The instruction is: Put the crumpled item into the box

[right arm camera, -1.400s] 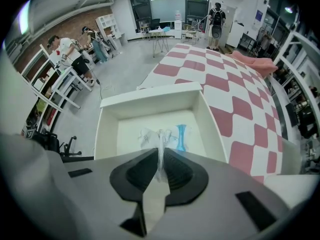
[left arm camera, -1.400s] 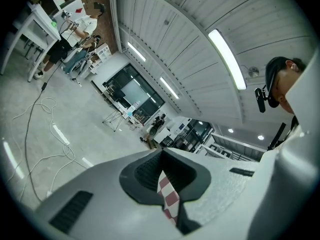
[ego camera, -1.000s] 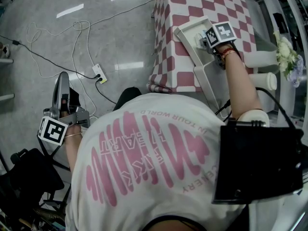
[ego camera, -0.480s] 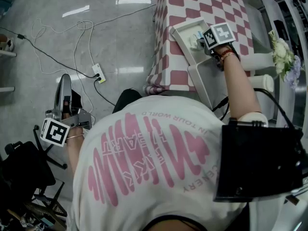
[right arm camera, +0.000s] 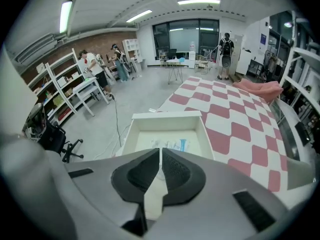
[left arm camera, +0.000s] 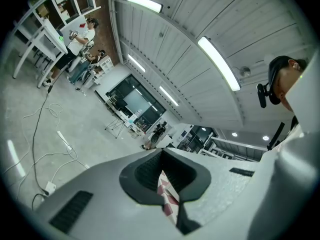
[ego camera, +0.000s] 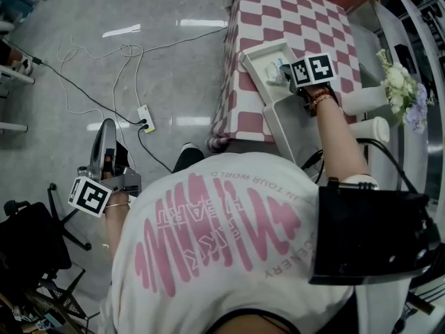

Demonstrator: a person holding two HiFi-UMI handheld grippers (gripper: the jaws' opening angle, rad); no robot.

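the counter, under a red-and-white checked cloth, carries the box, a shallow white open-topped box at the edge nearest the person. a second white tray sits just beside it, overhanging that edge.

the right gripper hovers over the near side of the box. its own view shows the jaws closed, the dark pads almost meeting, with only the pale box floor visible in the thin slit and nothing held. the left gripper hangs at the person's side above the floor, well apart from the counter. its jaws are also closed and empty, with only a sliver of checked cloth showing beyond them.

the crumpled item lies on the floor of the box, toward the near wall and apart from the right gripper. it looks like a pale, creased wrapper with a blue patch. it lies flat, its long axis running side to side across the box in the right gripper view, blue end to the right. its exact outline is too small to make out.

judging from this, the placing step looks done. the next move is probably just to draw the right gripper up and back, clear of the rim, without dragging the wrapper out.
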